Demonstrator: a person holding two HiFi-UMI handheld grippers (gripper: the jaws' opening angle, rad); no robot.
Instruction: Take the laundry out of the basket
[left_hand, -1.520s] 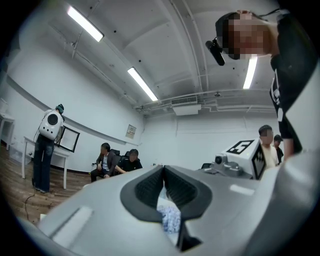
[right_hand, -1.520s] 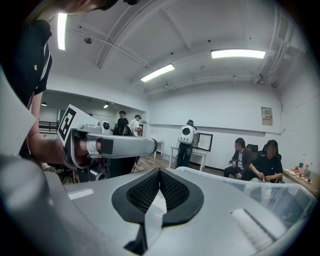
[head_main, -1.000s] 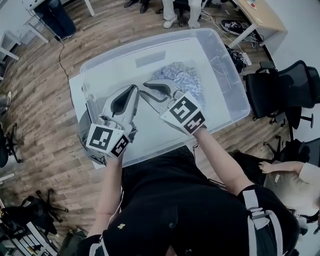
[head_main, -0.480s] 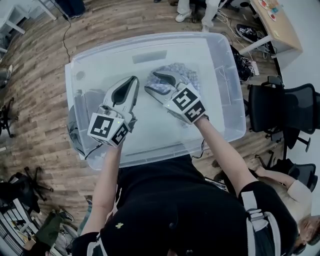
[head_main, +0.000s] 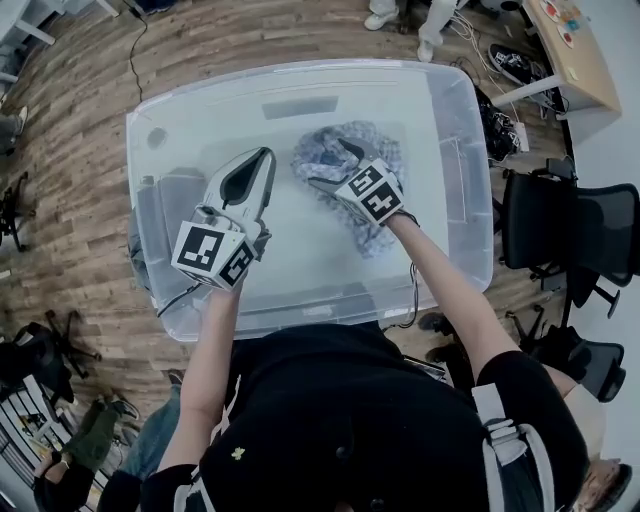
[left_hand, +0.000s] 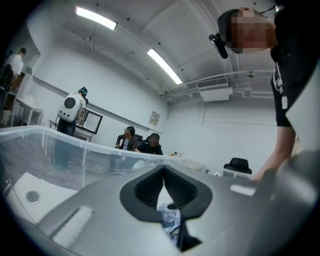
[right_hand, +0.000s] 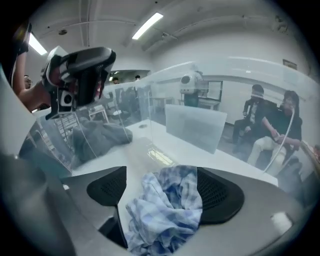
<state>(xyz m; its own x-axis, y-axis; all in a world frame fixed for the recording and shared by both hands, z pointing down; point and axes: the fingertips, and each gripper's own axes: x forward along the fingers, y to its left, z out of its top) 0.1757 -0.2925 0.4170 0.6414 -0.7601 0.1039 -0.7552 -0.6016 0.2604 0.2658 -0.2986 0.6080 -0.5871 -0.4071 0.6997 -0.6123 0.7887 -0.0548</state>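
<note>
A crumpled blue-and-white checked cloth (head_main: 352, 148) lies on the floor of the clear plastic basket (head_main: 460, 190), right of its middle. My right gripper (head_main: 328, 166) reaches down into the basket over it. Its jaws have just been opening, and the cloth (right_hand: 167, 210) bunches between them; the left pad (right_hand: 107, 190) stands apart from it. My left gripper (head_main: 263, 158) hovers just left of the cloth with its jaws shut and nothing held; in the left gripper view (left_hand: 164, 169) its tips meet.
A grey garment (head_main: 152, 215) lies against the basket's left wall, showing through the clear plastic (right_hand: 97, 135). Black office chairs (head_main: 570, 225) stand right of the basket, a desk (head_main: 575, 45) at the far right. Seated people are beyond.
My right gripper has dropped into the basket onto the checked cloth and spread its jaws. The left gripper has sunk a little and stays shut.
</note>
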